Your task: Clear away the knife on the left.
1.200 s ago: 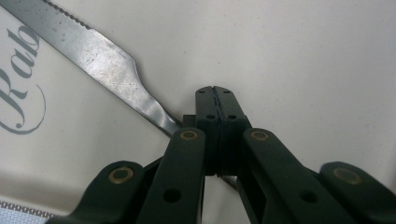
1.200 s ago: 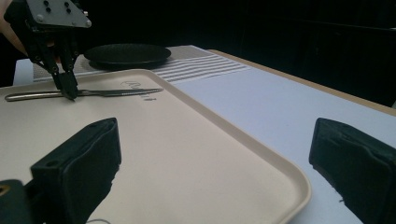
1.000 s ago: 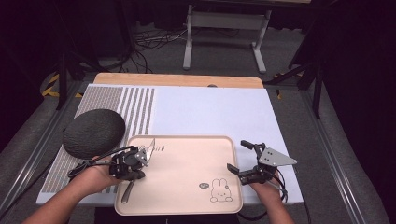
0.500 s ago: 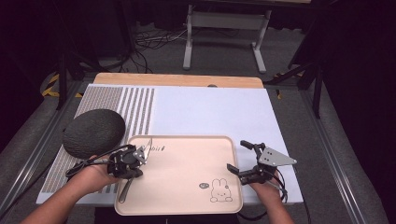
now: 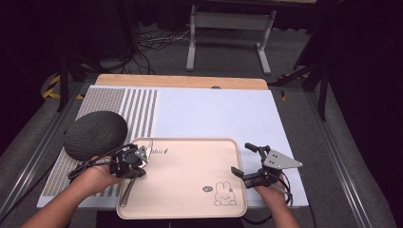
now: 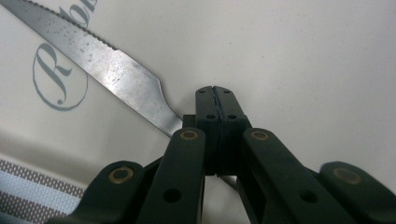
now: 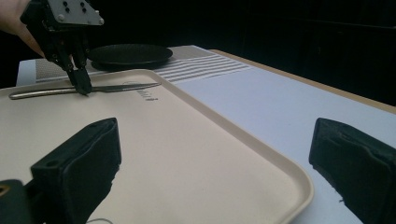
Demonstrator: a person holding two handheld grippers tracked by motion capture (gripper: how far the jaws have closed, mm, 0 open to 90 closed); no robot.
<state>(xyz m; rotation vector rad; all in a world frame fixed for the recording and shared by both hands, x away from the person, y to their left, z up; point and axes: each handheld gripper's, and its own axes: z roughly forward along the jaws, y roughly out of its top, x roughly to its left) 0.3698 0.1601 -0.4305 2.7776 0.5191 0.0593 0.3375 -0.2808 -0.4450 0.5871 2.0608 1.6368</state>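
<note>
Left gripper [image 6: 215, 100]: jaws closed on the neck of the serrated stainless-steel table knife [image 6: 100, 70], blade ahead-left of the tips.
Knife axis: lies flat along the left edge of the beige plastic tray [image 5: 190, 183], handle running back under the gripper.
Right gripper [image 5: 247, 160]: jaws wide apart, empty, well apart from the knife.
Nearby: dark matte round plate [image 5: 95, 134] beyond the left gripper.

dark round plate [image 5: 95, 134] on surface [image 5: 214, 114], left of tray, on striped mat part [image 5: 138, 107]. wooden edge [image 5: 180, 81] at far side. metal stand [image 5: 228, 21] and cables [image 5: 152, 47] on floor beyond.
</note>
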